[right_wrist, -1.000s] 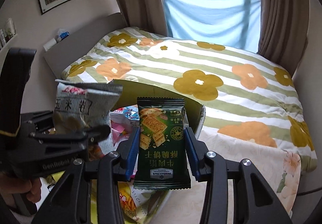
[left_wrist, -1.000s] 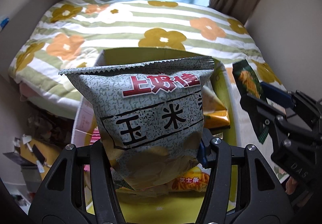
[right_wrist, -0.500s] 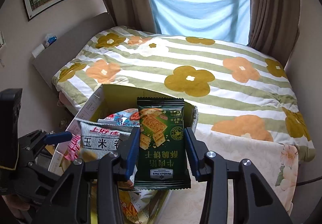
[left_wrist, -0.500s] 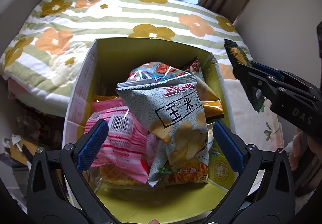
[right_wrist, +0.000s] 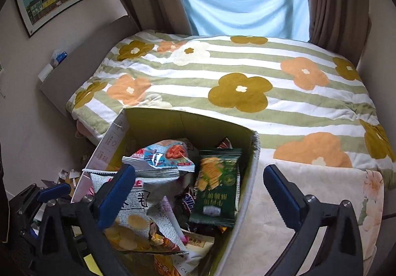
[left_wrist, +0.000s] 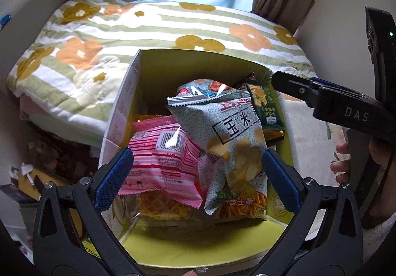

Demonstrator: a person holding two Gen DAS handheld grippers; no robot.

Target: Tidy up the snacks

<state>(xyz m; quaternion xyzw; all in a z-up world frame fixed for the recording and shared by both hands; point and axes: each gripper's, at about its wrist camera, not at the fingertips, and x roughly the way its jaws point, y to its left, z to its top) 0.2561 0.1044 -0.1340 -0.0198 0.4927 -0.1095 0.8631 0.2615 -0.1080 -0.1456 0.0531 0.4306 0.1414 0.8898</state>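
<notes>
**Two grippers stand over one full snack box**

One open cardboard box with a yellow-green inside (left_wrist: 158,70) sits at the foot of a bed with a green-striped flowered quilt (right_wrist: 247,72). Among the snack packets that can be told apart in it are:
- one grey speckled crisp bag with red and black lettering (left_wrist: 230,132), lying on top of the pile
- one pink striped packet with a barcode (left_wrist: 163,162), beside it
- one dark green cracker packet (right_wrist: 217,184), leaning at the box's right wall
- one blue and white packet with a red picture (right_wrist: 160,157), behind the grey bag
- one orange cheese-stick packet (left_wrist: 242,204), underneath.

More wrappers lie below, too covered to count.

The left gripper (left_wrist: 195,177) points steeply down into the box, its jaws spread wide with nothing gripped; the grey bag lies loose beneath them. The right gripper (right_wrist: 198,191) also tilts down over the box's right side, its jaws opening; the green packet sits in the box below them, touching neither pad. In the left view, fingers of a hand (left_wrist: 344,159) show on the right gripper's handle.
</notes>
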